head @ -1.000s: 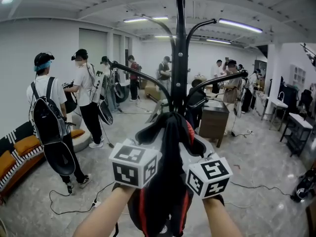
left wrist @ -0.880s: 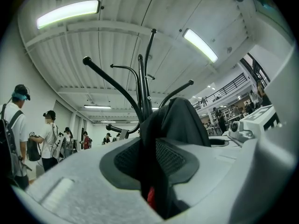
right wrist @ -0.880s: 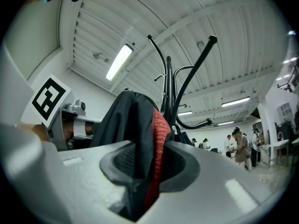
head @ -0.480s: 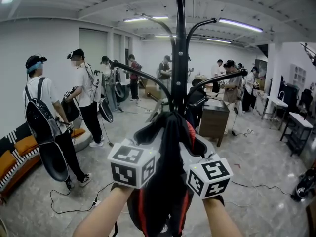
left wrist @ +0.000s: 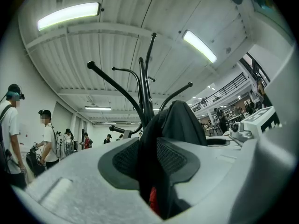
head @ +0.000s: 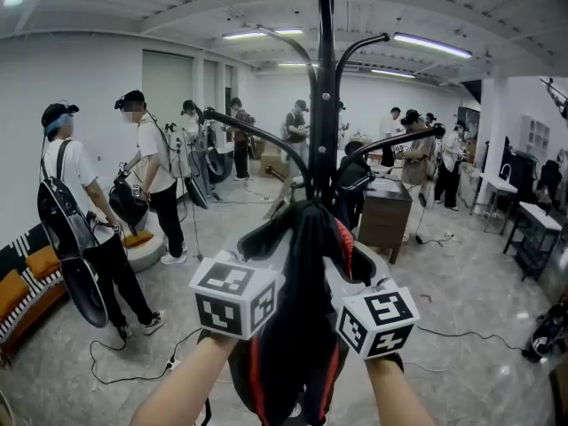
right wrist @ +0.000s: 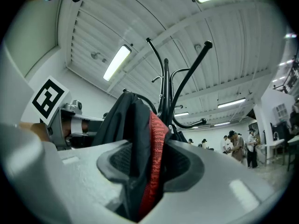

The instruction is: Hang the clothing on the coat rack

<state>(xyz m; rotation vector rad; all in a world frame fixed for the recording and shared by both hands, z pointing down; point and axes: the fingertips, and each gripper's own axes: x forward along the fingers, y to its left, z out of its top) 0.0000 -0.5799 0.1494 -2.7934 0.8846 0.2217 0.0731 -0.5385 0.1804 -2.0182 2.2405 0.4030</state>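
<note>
place: large shared lab or workroom | evidence: many people [head: 146, 176] standing left and far; cables [head: 461, 334] across floor [head: 479, 291]; tables [head: 537, 223] far right; strip lights [head: 430, 45] overhead

Clothing [head: 297, 344] black with red knit trim. Coat rack [head: 323, 105] black. Left of rack: sofa [head: 18, 293] with orange cushions and a black-white striped edge. Right of rack: cabinet [head: 383, 218] dark brown. Floor [head: 479, 282] pale grey, marbled.

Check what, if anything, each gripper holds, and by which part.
Black-and-red garment, a fold near its top, sits between the jaws of the left gripper and right gripper. Both pairs are opening, letting it go at the coat rack.
</note>
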